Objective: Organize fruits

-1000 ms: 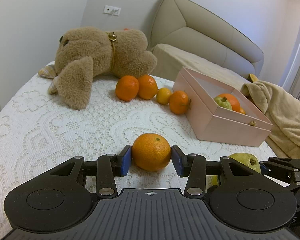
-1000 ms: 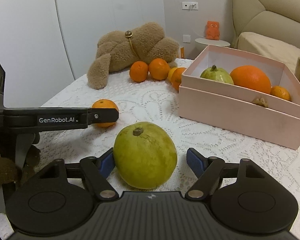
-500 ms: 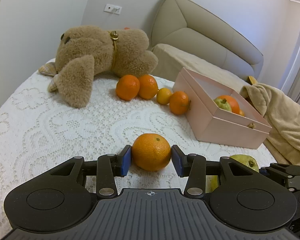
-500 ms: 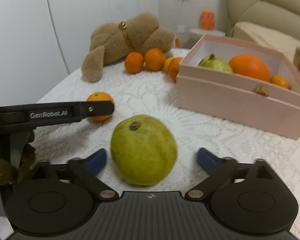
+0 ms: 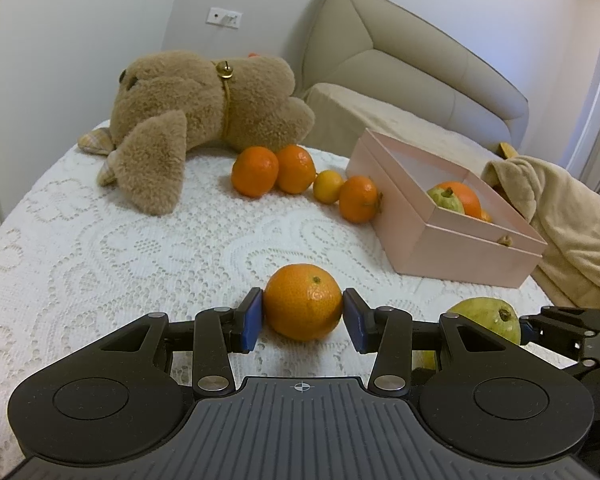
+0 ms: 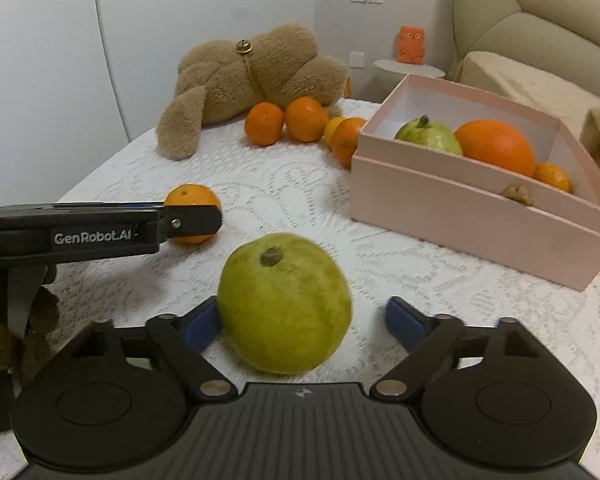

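Note:
My left gripper (image 5: 303, 318) is shut on a mandarin (image 5: 303, 301) held just above the lace tablecloth; the mandarin also shows in the right wrist view (image 6: 191, 213). My right gripper (image 6: 296, 322) is open around a green guava (image 6: 285, 302); its left pad touches the fruit and its right pad stands apart. The guava also shows in the left wrist view (image 5: 485, 319). A pink box (image 6: 468, 204) at the right holds a guava (image 6: 428, 139), a large orange (image 6: 496, 147) and a small mandarin (image 6: 553, 176). Several mandarins (image 5: 274, 170) lie in a row beside the box.
A brown plush dog (image 5: 196, 116) lies at the back of the table behind the row of mandarins. A beige blanket (image 5: 560, 216) hangs at the right of the box. The table edge curves off at the left. A beige sofa (image 5: 400, 80) stands behind.
The right gripper's jaws opened wider around the guava, then the gripper rose and tilted slightly. The left gripper kept its hold on the mandarin and lifted it a little.

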Demonstrator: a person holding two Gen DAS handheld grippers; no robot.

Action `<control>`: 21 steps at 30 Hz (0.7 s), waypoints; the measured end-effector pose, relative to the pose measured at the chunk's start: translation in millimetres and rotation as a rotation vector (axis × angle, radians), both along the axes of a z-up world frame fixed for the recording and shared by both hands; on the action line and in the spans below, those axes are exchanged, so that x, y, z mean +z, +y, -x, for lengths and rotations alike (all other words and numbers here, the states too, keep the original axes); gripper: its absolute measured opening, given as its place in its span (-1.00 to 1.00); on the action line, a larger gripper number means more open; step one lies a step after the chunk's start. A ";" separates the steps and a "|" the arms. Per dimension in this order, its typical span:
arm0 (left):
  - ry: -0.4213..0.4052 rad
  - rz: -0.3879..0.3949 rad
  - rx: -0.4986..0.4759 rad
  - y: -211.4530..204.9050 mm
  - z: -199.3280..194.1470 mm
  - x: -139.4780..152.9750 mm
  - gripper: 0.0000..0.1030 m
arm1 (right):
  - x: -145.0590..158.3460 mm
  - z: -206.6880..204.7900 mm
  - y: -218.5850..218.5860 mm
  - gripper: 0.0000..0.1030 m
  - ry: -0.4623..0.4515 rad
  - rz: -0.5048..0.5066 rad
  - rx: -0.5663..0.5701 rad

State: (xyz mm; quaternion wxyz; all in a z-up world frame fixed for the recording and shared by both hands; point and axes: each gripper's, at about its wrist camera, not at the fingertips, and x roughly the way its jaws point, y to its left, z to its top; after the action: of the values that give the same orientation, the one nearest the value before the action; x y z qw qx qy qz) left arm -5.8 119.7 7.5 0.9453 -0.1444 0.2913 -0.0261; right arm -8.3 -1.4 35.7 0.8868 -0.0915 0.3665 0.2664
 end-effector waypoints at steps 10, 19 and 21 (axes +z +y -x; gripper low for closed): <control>0.007 -0.012 -0.008 -2.6 -0.3 -0.7 -0.05 | 9.1 1.7 -2.3 0.18 0.026 -0.010 0.022; -0.002 -0.056 -0.031 -11.4 -1.9 6.5 -0.08 | 15.5 -5.9 -17.3 0.18 0.040 -0.006 -0.038; -0.027 -0.033 -0.064 -12.7 -8.3 21.0 -0.08 | 25.9 -11.4 -22.3 0.18 0.034 -0.022 -0.054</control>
State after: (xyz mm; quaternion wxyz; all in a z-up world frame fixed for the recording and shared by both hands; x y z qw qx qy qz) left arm 2.5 107.0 28.5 0.9500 -0.1192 0.2836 -0.0535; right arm 3.1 -23.8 61.6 0.8884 -0.0671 0.3807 0.2477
